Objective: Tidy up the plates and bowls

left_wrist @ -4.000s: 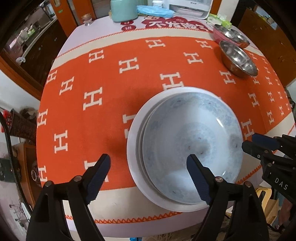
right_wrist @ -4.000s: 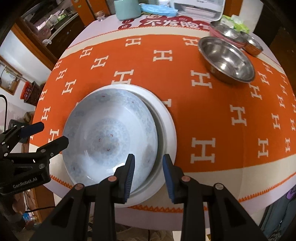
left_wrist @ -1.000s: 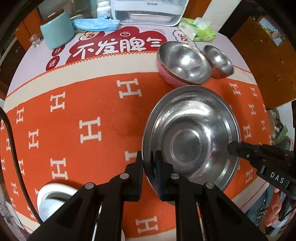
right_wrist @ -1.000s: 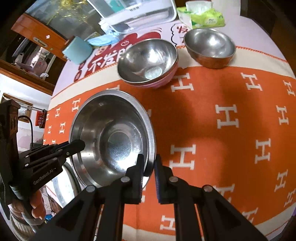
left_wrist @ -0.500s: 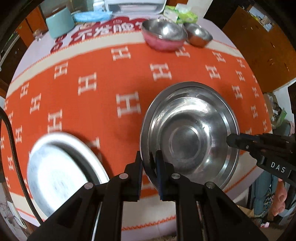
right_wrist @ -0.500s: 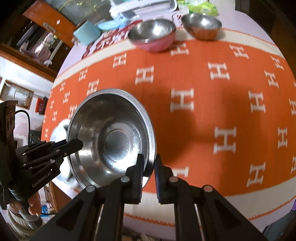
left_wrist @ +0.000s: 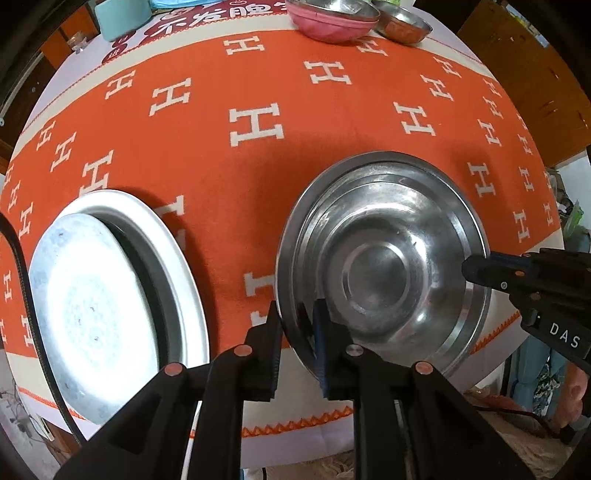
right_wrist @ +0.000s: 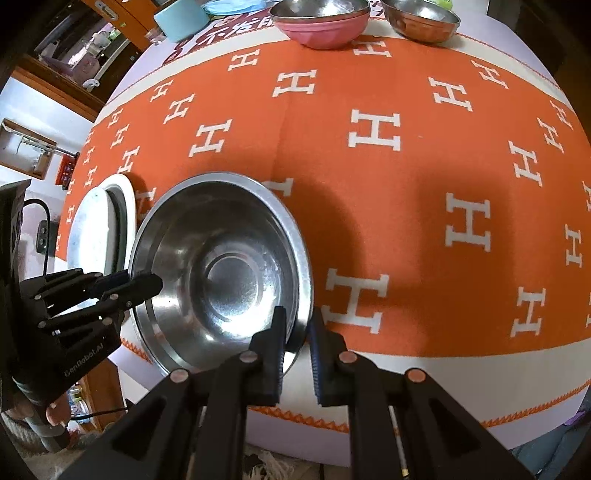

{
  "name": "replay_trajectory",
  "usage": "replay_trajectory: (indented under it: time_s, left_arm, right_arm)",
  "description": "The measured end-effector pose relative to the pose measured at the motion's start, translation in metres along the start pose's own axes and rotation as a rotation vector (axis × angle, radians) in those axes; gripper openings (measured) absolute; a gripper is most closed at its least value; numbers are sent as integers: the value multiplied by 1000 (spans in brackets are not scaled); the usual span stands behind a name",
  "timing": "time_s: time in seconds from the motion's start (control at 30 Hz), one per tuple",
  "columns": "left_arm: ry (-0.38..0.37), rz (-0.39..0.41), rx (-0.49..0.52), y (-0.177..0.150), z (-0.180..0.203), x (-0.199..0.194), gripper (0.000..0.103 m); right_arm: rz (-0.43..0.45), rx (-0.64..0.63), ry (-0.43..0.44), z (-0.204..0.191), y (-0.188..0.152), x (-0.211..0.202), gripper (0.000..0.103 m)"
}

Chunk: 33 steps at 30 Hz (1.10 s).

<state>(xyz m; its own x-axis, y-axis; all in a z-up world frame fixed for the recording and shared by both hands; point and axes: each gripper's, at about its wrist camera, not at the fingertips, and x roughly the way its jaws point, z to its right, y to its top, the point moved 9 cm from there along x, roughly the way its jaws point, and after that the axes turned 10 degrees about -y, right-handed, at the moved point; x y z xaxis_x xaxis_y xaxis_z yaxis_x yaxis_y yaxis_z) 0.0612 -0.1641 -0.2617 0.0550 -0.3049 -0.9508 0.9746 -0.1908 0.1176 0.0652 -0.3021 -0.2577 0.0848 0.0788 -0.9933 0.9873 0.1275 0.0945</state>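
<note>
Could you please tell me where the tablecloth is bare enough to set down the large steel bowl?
The widest bare patch is the orange middle, between the large steel bowl and the far pink bowl; its right side is bare too. It is crowded at the near left, where the stacked white plates lie.

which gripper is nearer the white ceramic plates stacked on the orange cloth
Left. The left gripper grips the steel bowl's rim beside the white plates; the right gripper grips the opposite rim.

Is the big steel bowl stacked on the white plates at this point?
No. The big steel bowl sits beside the white plates, with orange cloth showing between them.
</note>
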Motion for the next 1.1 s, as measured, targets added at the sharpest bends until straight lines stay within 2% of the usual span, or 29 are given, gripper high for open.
replay_trajectory:
  time_s: [0.27,0.53,0.63,0.7,0.77,0.83,0.87,1.0,1.1]
  left_arm:
    - [-7,-11,11,8,4,6,15]
    - [29,-51,64,7,9,14,19]
    - [19,-58,48,7,8,16,33]
    - [16,-46,47,9,6,15,49]
    - [18,-22,49,11,5,10,59]
    - [19,0,51,15,5,6,63]
    - [19,8,52,17,5,4,64]
    - [31,16,52,22,5,2,69]
    - [31,18,51,22,5,1,70]
  right_arm:
    - [-4,20,-2,9,6,2,11]
    - [-16,11,-26,9,8,8,12]
    - [-11,5,-31,10,9,8,12]
    - [-3,0,-33,10,10,8,12]
    - [-2,2,-29,9,11,9,14]
    - [-3,10,-14,9,12,9,26]
    - [1,9,-4,8,13,8,28]
    - [21,-17,-4,3,15,5,29]
    - [23,-25,-9,2,16,4,29]
